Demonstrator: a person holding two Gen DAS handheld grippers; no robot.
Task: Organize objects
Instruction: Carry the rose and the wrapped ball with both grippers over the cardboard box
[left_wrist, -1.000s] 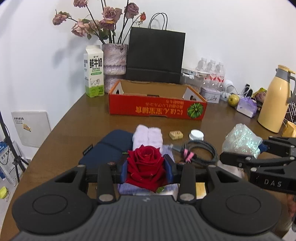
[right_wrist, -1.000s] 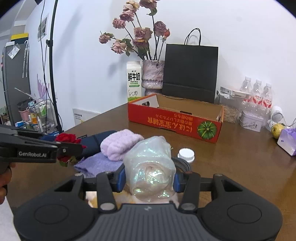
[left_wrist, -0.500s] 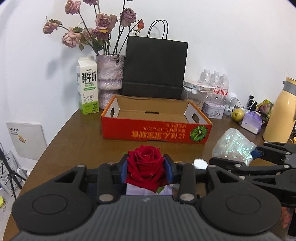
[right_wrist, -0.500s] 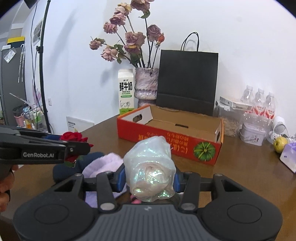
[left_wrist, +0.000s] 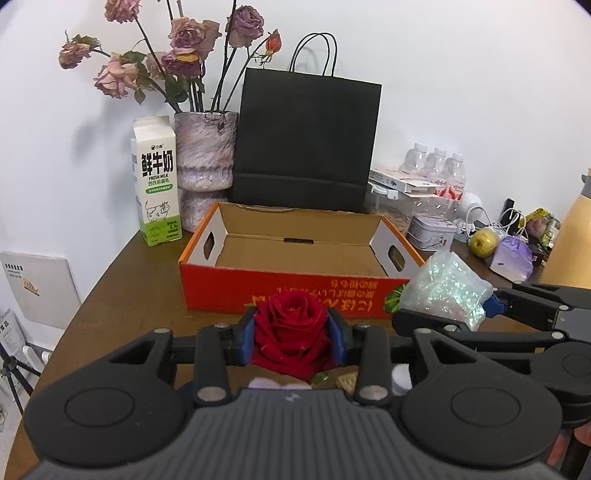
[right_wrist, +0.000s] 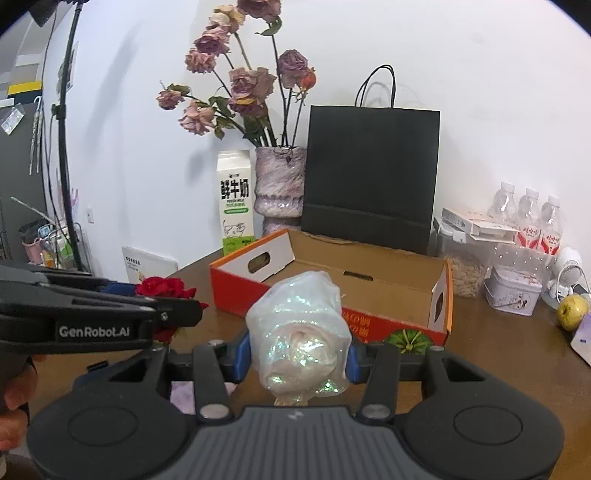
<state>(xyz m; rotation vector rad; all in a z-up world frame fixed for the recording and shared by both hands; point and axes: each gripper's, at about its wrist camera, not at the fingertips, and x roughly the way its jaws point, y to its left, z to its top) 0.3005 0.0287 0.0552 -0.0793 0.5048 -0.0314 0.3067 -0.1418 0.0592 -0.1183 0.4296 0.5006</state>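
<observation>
My left gripper (left_wrist: 293, 341) is shut on a red rose (left_wrist: 291, 330) and holds it above the table, just in front of the open red cardboard box (left_wrist: 295, 291). My right gripper (right_wrist: 297, 360) is shut on a glittery translucent wrapped bundle (right_wrist: 301, 332), also raised in front of the box (right_wrist: 439, 295). The bundle shows at the right in the left wrist view (left_wrist: 443, 290). The rose shows at the left in the right wrist view (right_wrist: 162, 288). The box is empty inside.
Behind the box stand a milk carton (left_wrist: 157, 181), a vase of dried roses (left_wrist: 205, 162) and a black paper bag (left_wrist: 304, 144). Water bottles (left_wrist: 436, 170), a tin (left_wrist: 432, 232), an apple (left_wrist: 484, 242) and a yellow thermos (left_wrist: 574, 243) are at the right.
Both grippers have risen and moved forward toward the box with their loads. The towels, pouch and cable on the table have dropped below the view.
</observation>
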